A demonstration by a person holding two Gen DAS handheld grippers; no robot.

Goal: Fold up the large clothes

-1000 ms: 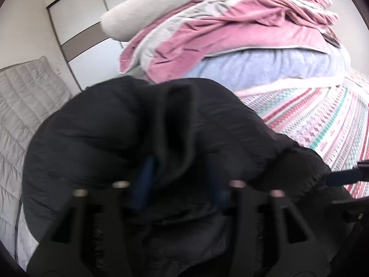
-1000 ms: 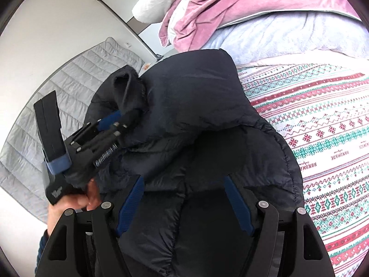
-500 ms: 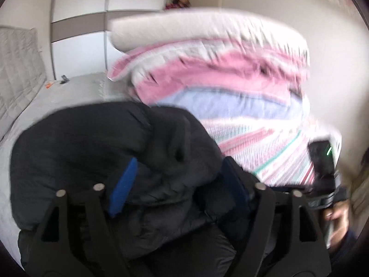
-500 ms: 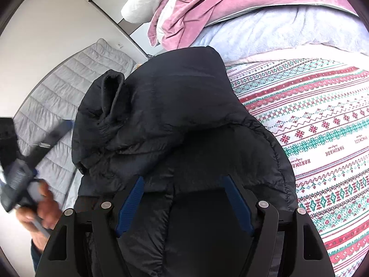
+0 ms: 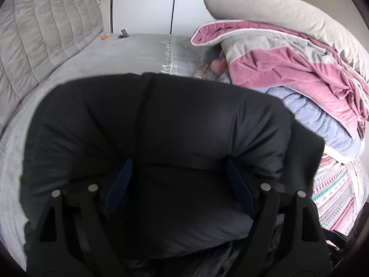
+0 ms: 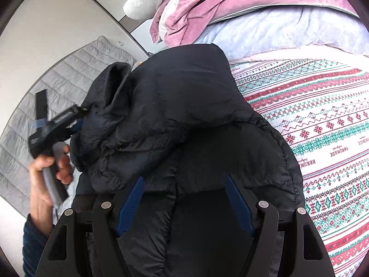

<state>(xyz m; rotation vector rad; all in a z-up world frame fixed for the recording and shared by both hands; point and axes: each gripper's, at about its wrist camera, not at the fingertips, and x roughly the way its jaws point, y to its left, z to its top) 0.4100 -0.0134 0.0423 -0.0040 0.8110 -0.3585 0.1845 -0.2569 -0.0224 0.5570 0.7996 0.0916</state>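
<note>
A black puffer jacket (image 6: 180, 124) lies bunched on the bed; it fills the lower left wrist view (image 5: 161, 127) too. My left gripper (image 5: 177, 164) is open, its blue pads wide apart against the jacket's folded edge, nothing clamped. In the right wrist view the left gripper (image 6: 78, 120) sits at the jacket's left side near the raised collar (image 6: 115, 80), held by a hand. My right gripper (image 6: 183, 180) is open over the jacket's near part, its fingers (image 6: 129, 203) spread apart.
A pile of pink, grey and pale blue bedding with a long pillow (image 5: 288, 53) stands at the right. A patterned red and green blanket (image 6: 322, 120) covers the bed right of the jacket. A grey quilted headboard (image 5: 46, 34) is at the left. Small items (image 5: 122, 34) lie far back.
My left gripper let go of the jacket's collar, opened, swung out to the left and came back against the jacket's left edge. The right gripper stayed open and nearly still.
</note>
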